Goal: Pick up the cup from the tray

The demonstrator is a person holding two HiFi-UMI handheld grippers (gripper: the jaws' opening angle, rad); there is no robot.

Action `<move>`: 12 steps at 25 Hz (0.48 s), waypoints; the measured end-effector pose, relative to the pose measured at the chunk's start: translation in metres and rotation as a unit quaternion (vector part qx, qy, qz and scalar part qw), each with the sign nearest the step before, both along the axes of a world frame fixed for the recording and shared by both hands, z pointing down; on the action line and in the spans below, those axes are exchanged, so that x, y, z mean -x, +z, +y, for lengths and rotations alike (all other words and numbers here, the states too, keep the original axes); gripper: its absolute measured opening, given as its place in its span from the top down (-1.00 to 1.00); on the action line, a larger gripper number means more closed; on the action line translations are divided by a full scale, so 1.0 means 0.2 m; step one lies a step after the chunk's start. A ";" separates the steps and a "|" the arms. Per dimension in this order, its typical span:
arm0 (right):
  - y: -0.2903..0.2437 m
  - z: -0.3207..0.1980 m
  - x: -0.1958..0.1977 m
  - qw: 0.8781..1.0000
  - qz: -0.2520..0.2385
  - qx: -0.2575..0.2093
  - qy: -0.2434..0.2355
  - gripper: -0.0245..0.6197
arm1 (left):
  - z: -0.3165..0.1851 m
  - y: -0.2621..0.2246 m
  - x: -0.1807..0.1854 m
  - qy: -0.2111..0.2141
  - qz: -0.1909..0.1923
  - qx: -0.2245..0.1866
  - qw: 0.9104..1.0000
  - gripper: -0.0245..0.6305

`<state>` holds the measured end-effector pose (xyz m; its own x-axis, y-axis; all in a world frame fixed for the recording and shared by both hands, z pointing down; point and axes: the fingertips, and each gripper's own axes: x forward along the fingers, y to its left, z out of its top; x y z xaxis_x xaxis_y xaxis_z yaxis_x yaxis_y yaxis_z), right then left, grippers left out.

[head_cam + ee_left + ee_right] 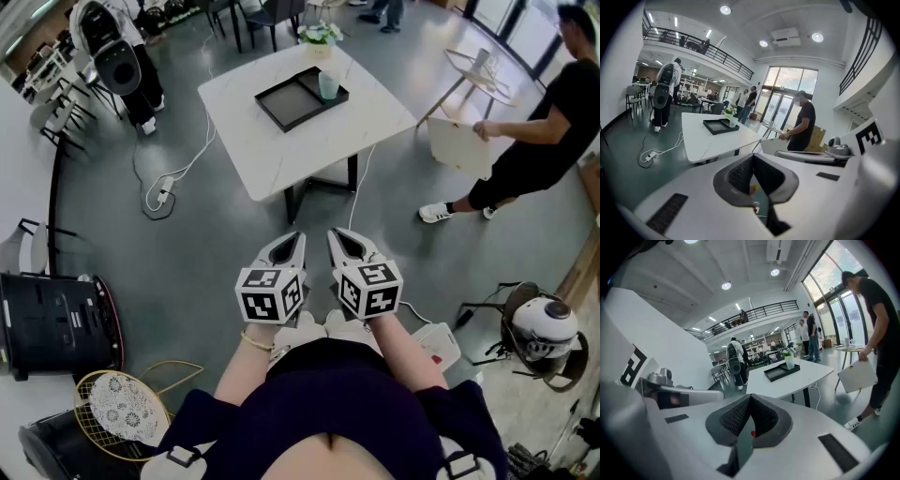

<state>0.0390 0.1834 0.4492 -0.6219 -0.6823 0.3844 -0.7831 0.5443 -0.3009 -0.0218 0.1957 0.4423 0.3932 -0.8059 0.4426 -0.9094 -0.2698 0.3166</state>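
- Cup (328, 84) stands upright at the far end of the black tray (284, 105), which lies on the white worktop (281, 155) well ahead of me across open floor. It looks pale and translucent, and I cannot tell whether anything is in it.
- I judge the task is not yet begun: nothing touches the cup, and both my grippers are well apart from the worktop, so a walk-up comes before any reach.
- My left gripper (292, 240) has its jaws pressed together with nothing between them; its own view shows the pads meeting at the tip.
- My right gripper (337, 238) is likewise pressed together and empty.
- I hold both low and close to my body, side by side and nearly touching. The jaws point forward toward the worktop and my forearms are drawn in at my waist, a carrying pose suited, I think, to walking up.
- The tray sits toward the worktop's far side, near a small plant (319, 36). I judge I must reach across from the near edge, spreading one gripper before it nears the cup.
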 end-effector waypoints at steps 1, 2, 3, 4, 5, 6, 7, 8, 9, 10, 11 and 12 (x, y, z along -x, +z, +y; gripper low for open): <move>0.00 -0.01 0.00 1.000 -0.001 0.000 -0.001 0.90 | -0.01 0.00 0.00 0.000 -0.001 -0.001 1.000 0.90; 0.00 -0.01 0.01 1.000 -0.002 0.000 -0.002 0.90 | -0.02 -0.01 0.00 0.001 -0.002 -0.002 1.000 0.90; -0.01 -0.02 0.01 1.000 -0.003 0.000 -0.002 0.90 | -0.03 -0.01 0.00 0.001 -0.003 -0.003 1.000 0.90; -0.01 -0.02 0.01 1.000 -0.003 0.001 -0.003 0.90 | -0.04 -0.02 0.00 0.002 -0.004 -0.004 1.000 0.90; -0.01 -0.02 0.02 1.000 -0.003 0.000 -0.003 0.90 | -0.04 -0.02 0.00 0.003 -0.005 -0.004 1.000 0.90; -0.01 -0.03 0.02 1.000 -0.003 0.000 -0.003 0.90 | -0.05 -0.02 0.00 0.003 -0.006 -0.004 1.000 0.90; -0.01 -0.03 0.02 1.000 -0.003 0.000 -0.003 0.90 | -0.05 -0.02 0.00 0.004 -0.006 -0.004 1.000 0.90; -0.02 -0.03 0.03 1.000 -0.003 -0.001 -0.003 0.90 | -0.05 -0.02 0.01 0.005 -0.005 -0.004 1.000 0.90; -0.02 -0.03 0.04 1.000 -0.003 -0.001 -0.003 0.90 | -0.05 -0.02 0.01 0.006 -0.005 -0.004 1.000 0.90; -0.02 -0.03 0.04 1.000 -0.003 -0.002 -0.002 0.90 | -0.05 -0.02 0.02 0.007 -0.006 -0.004 1.000 0.90; -0.02 -0.03 0.05 1.000 -0.003 -0.002 -0.002 0.90 | -0.05 -0.02 0.02 0.008 -0.006 -0.004 1.000 0.90; -0.02 -0.03 0.05 1.000 -0.003 -0.002 -0.001 0.90 | -0.05 -0.02 0.03 0.009 -0.006 -0.004 1.000 0.90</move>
